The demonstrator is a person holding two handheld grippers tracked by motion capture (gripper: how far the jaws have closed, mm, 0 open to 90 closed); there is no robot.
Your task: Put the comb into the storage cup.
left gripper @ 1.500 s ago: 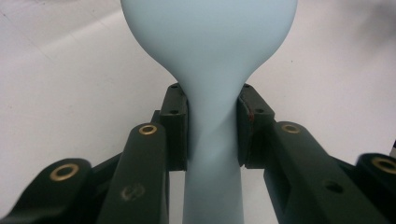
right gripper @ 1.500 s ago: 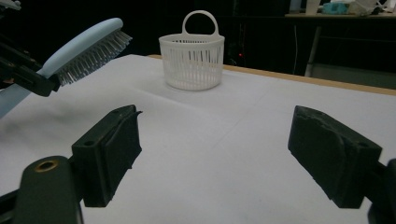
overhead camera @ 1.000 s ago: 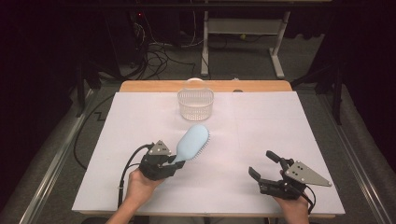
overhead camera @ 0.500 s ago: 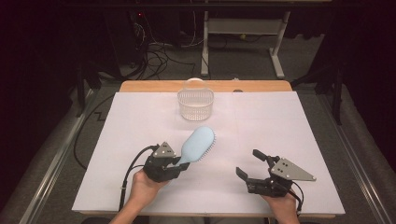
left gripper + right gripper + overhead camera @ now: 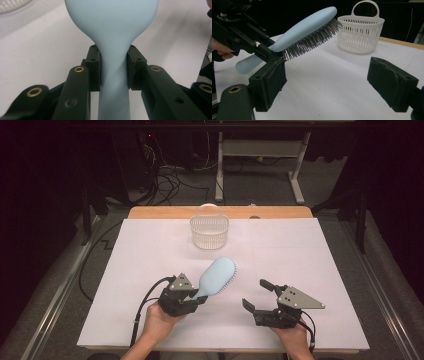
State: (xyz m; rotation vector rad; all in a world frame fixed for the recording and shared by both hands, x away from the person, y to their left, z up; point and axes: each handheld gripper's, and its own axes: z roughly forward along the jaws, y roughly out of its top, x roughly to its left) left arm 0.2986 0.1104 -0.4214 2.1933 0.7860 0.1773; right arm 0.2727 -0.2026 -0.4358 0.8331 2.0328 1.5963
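A pale blue hairbrush (image 5: pixel 218 276) is held up off the white table, its head slanting toward the basket and its dark bristles (image 5: pixel 312 41) facing down. My left gripper (image 5: pixel 196 298) is shut on the brush's neck (image 5: pixel 113 65), one pad on each side. The handle end (image 5: pixel 245 65) sticks out behind the jaws. My right gripper (image 5: pixel 256 295) stands open to the right of the brush, nothing between its pads (image 5: pixel 390 82), pointing left toward the brush. A white slotted basket (image 5: pixel 209 231) with a hoop handle stands at the back middle.
The white sheet (image 5: pixel 310 255) covers the table; a wooden strip (image 5: pixel 280 212) runs along its far side. Cables (image 5: pixel 145 305) trail from the left gripper toward the front edge. Dark floor, cables and a desk frame lie beyond the table.
My right gripper has slid left toward the brush. The left gripper has carried the brush slightly right and tipped its head further toward the basket.
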